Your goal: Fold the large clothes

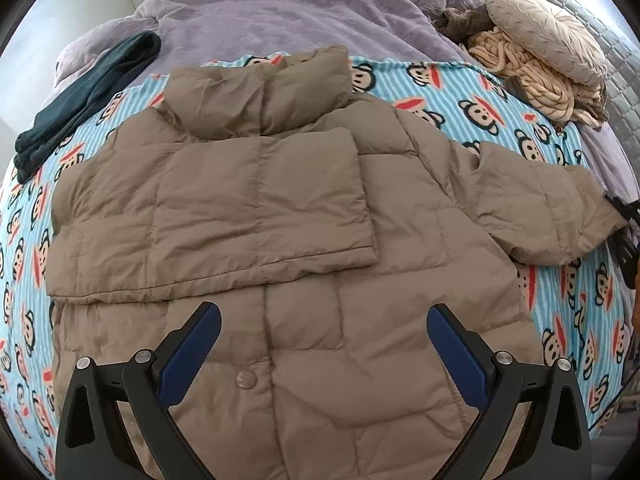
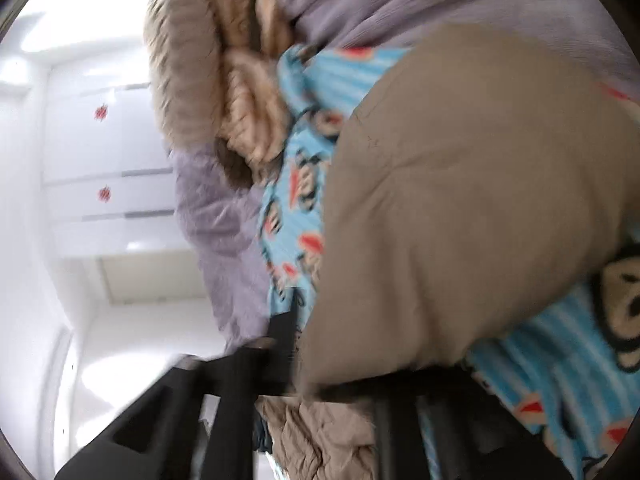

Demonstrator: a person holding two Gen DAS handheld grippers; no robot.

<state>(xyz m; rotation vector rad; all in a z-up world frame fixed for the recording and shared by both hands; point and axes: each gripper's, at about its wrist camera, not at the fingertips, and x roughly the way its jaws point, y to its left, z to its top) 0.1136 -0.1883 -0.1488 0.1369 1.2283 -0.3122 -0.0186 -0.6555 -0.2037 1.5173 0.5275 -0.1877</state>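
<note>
A tan puffer jacket [image 1: 304, 216] lies flat on a blue monkey-print blanket [image 1: 472, 96]. Its left sleeve is folded across the chest; its right sleeve [image 1: 548, 208] sticks out to the right. My left gripper [image 1: 324, 332] is open and empty, hovering over the jacket's lower front. My right gripper [image 1: 624, 224] shows at the right edge of the left wrist view, at the right sleeve's cuff. In the blurred right wrist view the right gripper [image 2: 316, 384] is shut on the sleeve [image 2: 460, 200], which fills that view.
A dark teal garment [image 1: 84, 100] lies at the back left. A beige round cushion [image 1: 548, 32] and a chunky knit throw [image 1: 528, 80] sit at the back right on a purple duvet [image 1: 304, 12]. A white wardrobe [image 2: 92, 152] stands beside the bed.
</note>
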